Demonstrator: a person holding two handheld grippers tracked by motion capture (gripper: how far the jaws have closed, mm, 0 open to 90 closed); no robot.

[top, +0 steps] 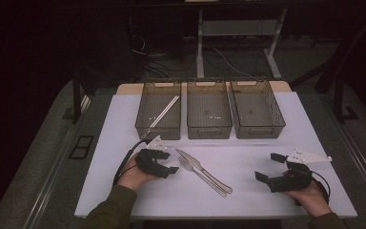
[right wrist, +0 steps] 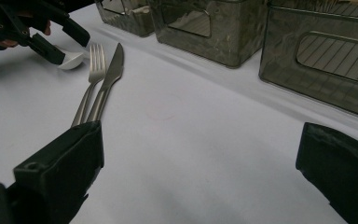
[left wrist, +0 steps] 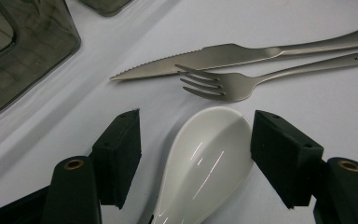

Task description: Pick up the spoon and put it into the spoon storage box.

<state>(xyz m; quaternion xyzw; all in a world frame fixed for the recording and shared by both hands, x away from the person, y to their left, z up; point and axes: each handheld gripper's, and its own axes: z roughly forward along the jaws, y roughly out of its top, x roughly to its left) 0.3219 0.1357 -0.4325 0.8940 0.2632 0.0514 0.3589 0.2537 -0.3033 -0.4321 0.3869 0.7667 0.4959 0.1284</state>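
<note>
White glazed ceramic, the soup spoon lies on the counter between my left tongs, whose jaws stand partly open on either side of its bowl, pads not yet pressing. I judge it light, stiff, slick and chippable, best taken across the bowl's sides or the handle's neck. Beyond it lie the fork and serrated knife. My right tongs gape wide, empty, well apart.

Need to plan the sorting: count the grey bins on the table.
3, in a row along the far edge: left bin holding chopsticks, middle bin, right bin. None seem hidden.
</note>
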